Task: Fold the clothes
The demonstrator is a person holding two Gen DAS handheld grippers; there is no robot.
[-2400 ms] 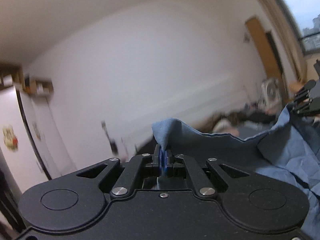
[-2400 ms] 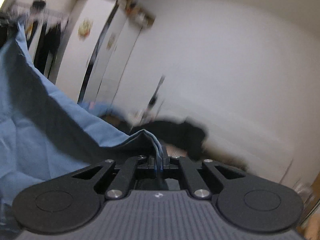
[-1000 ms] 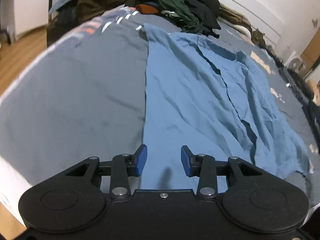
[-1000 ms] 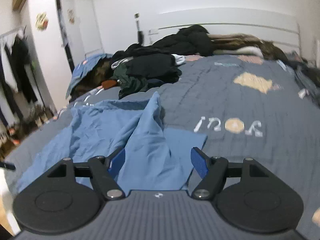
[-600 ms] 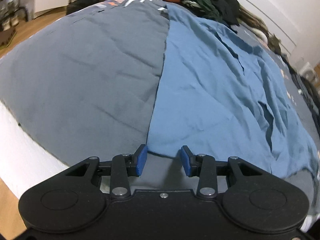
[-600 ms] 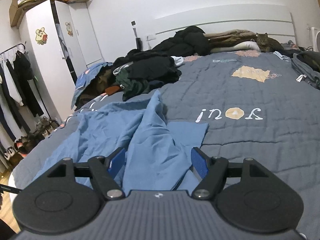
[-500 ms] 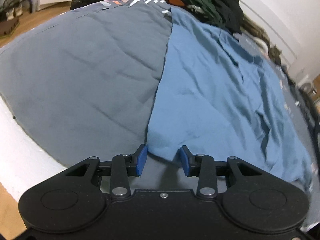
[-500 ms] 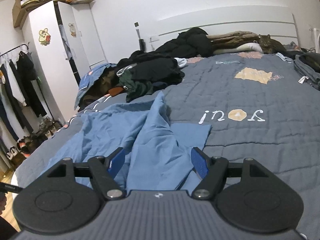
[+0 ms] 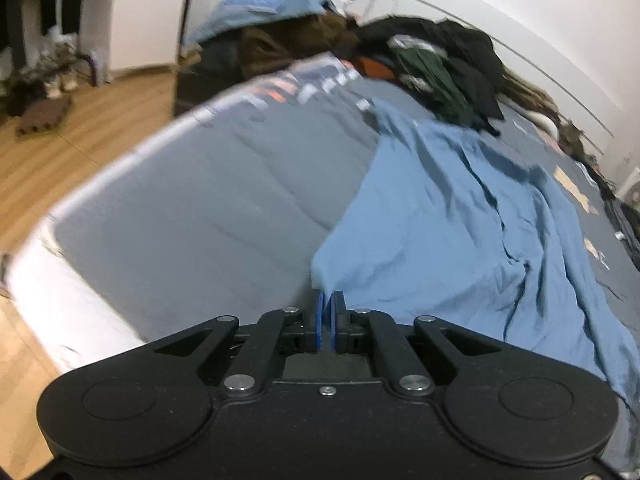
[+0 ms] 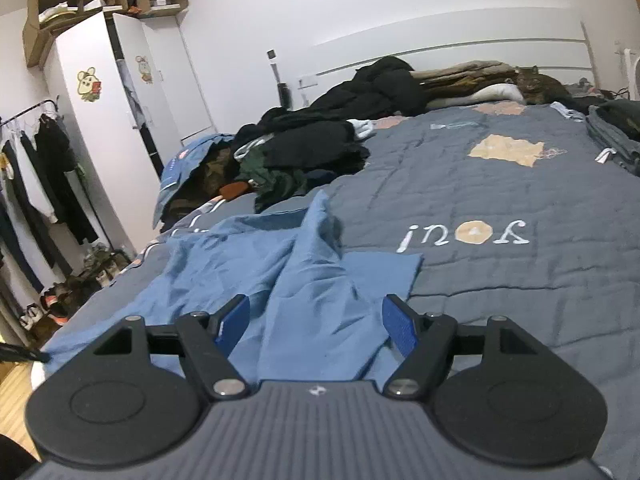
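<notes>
My left claw [image 9: 328, 320] has just snapped together on the near corner of the blue shirt [image 9: 460, 216]; half a second ago its blue pads stood apart with that corner lying between them. Now the pinched corner is pulled up into a little point, and the view there is blurry. My right claw [image 10: 316, 326] has hardly moved and its pads are wide apart, holding nothing, with the shirt [image 10: 304, 292] lying just past them. The shirt is soft, thin cloth, full of wrinkles, spread over the near left part of the bed [image 10: 520, 280]. One fold sticks up like a small tent in the middle. The bed cover is grey and quilted, with stitched lines, a tan patch and white letters. A heap of dark clothes [image 10: 320, 148] sits at the far left of the bed. A tall white wardrobe [image 10: 100, 120] with cartoon stickers stands by the left wall.
</notes>
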